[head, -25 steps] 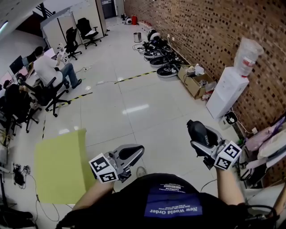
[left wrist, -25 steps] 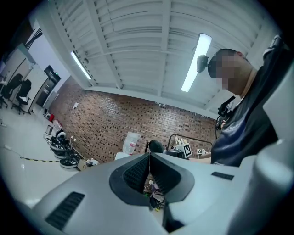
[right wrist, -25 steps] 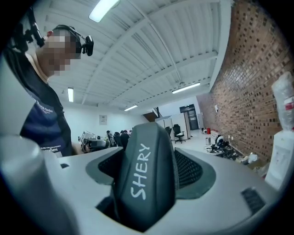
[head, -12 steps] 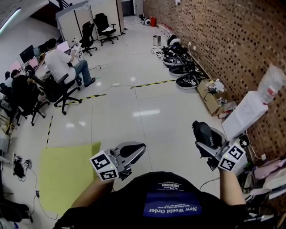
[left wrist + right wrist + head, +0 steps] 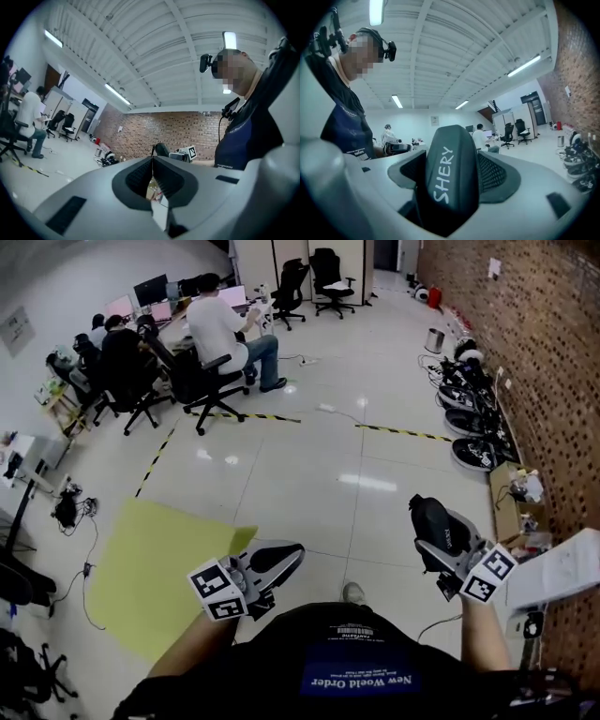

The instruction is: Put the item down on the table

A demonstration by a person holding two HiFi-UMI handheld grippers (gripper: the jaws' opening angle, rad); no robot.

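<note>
The right gripper (image 5: 453, 140) clamps a dark rounded item (image 5: 449, 180) (white letters SHERY on it) between its wide-set jaws, out over the floor (image 5: 309, 451). The left gripper (image 5: 152, 164) has its jaws together at the tips, nothing between them.

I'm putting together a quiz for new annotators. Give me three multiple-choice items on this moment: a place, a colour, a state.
1. In the head view, where is the yellow-green surface?
A. Left of the left gripper
B. Between the grippers
C. Right of the right gripper
2. What colour is the item in the right gripper?
A. White
B. Black
C. Red
3. How do the left gripper's jaws stand?
A. Wide apart
B. Shut on a bottle
C. Together, nothing between

Answers:
1. A: the surface lies at that view's left edge.
2. B: the right gripper view shows a black body with white lettering.
3. C: the left gripper view shows the pads meeting.
</note>
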